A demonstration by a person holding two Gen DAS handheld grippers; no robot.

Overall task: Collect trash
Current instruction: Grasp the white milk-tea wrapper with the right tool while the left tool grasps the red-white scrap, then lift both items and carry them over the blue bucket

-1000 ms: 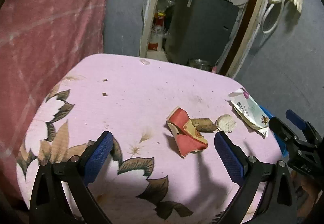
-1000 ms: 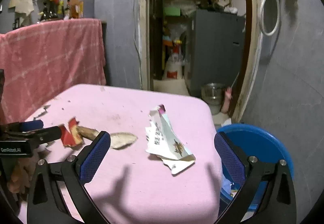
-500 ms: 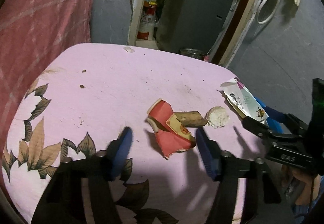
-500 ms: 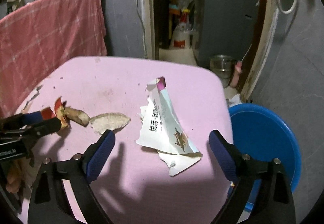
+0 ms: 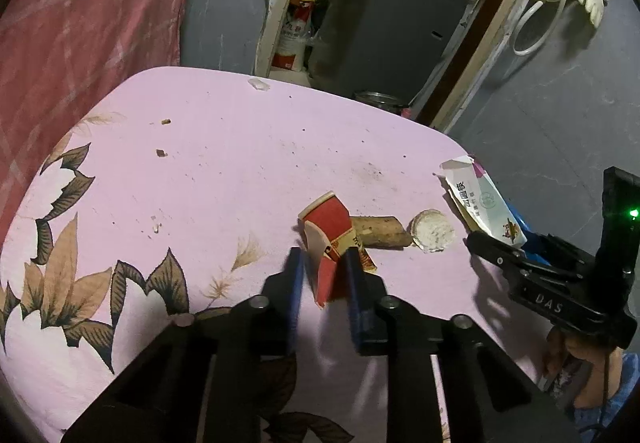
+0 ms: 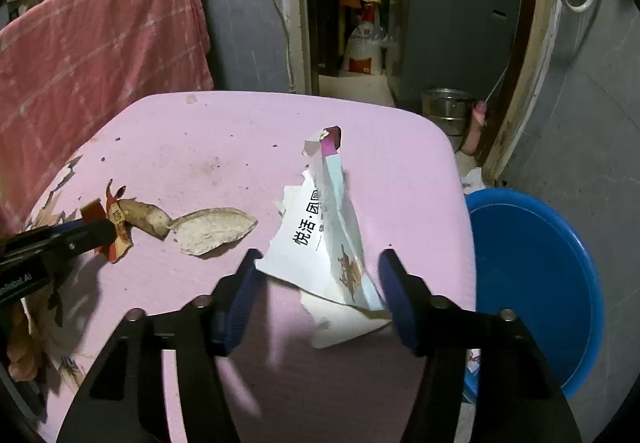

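Observation:
A crushed red paper cup (image 5: 330, 239) lies on the pink flowered table cover (image 5: 224, 171). My left gripper (image 5: 323, 279) has its blue fingers pressed on both sides of the cup's near end. A brown root stub (image 5: 378, 235) and a pale round peel (image 5: 434, 235) lie just right of the cup. A torn white and pale-blue paper package (image 6: 328, 231) lies near the table's right edge. My right gripper (image 6: 320, 287) is open, its fingers on either side of the package's near end. The cup also shows in the right wrist view (image 6: 114, 223), with the left gripper on it.
A blue plastic basin (image 6: 532, 283) stands on the floor right of the table. A pink checked cloth (image 5: 80, 15) hangs at the left. Behind the table an open doorway shows a grey cabinet (image 5: 384, 31) and a metal pot (image 6: 446, 111). Small crumbs (image 5: 161, 152) dot the cover.
My left gripper moved forward and closed from wide open onto the red cup. My right gripper moved forward and narrowed around the white package.

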